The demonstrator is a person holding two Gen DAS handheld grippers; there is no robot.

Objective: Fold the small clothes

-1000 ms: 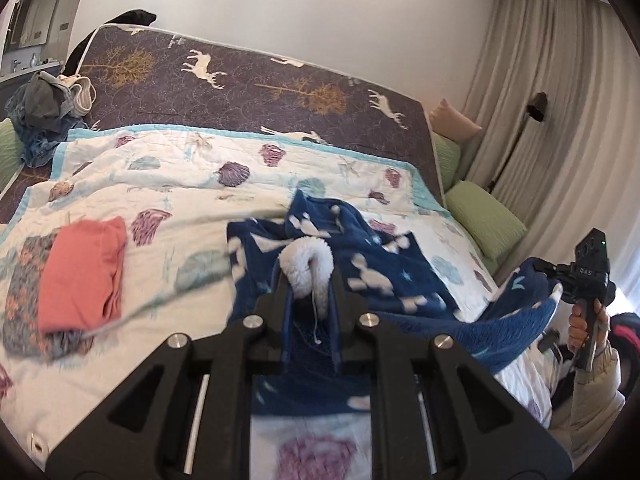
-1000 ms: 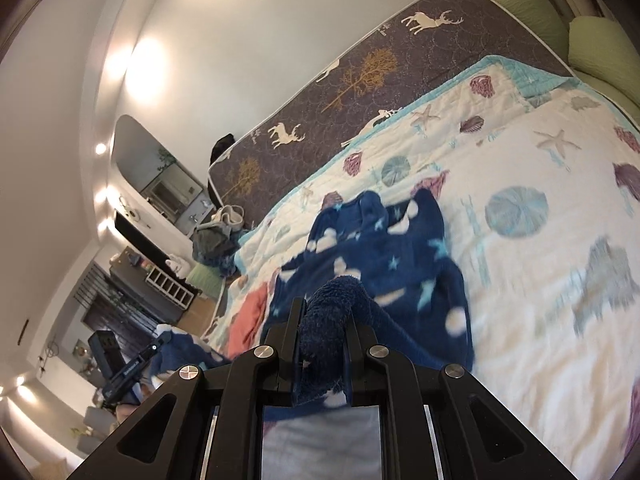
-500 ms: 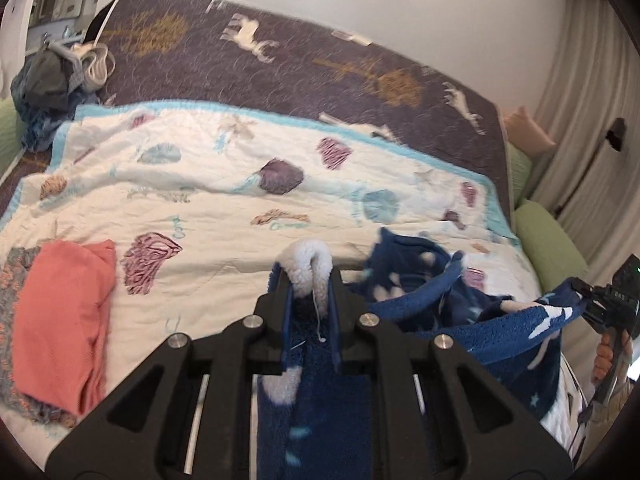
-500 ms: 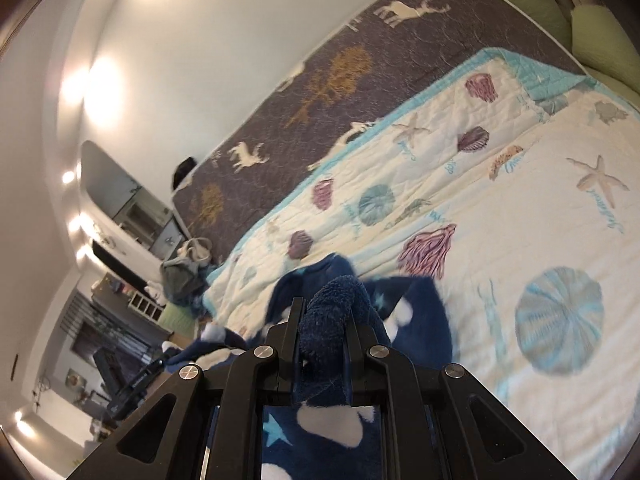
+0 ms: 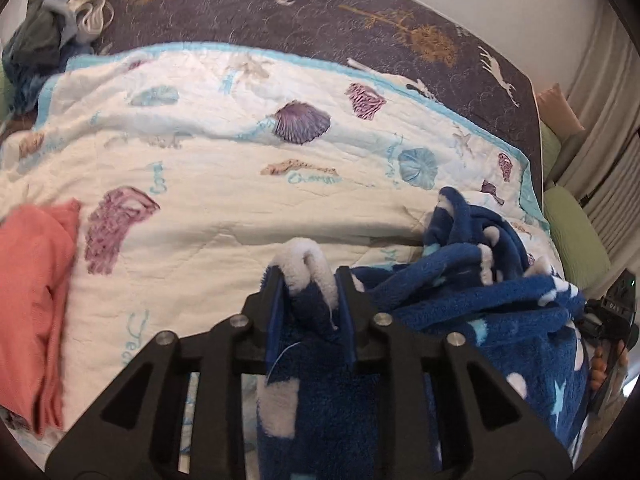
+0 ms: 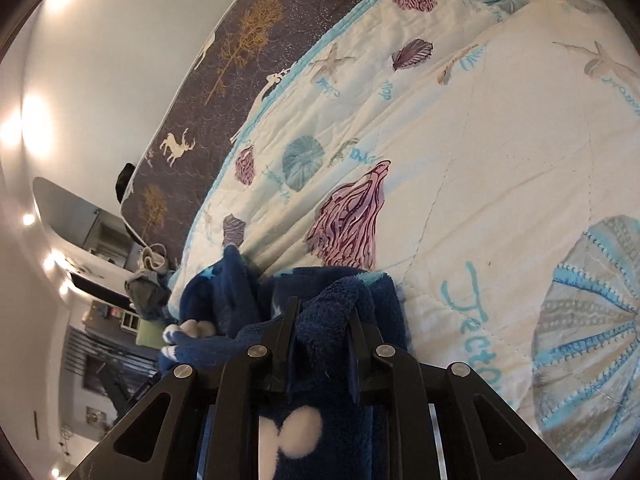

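Both grippers were letting go: left gripper (image 5: 310, 280) jaws opening w/ fleece (image 5: 480, 312) edge between them, right gripper (image 6: 322, 316) same. Fleece lay bunched on quilt (image 5: 224, 200), near pink top (image 5: 32, 300).

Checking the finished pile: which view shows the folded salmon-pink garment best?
The left wrist view: the folded salmon-pink garment lies at its left edge on the seashell quilt, slightly blurred. The right wrist view does not show it, only the blue fleece and quilt.
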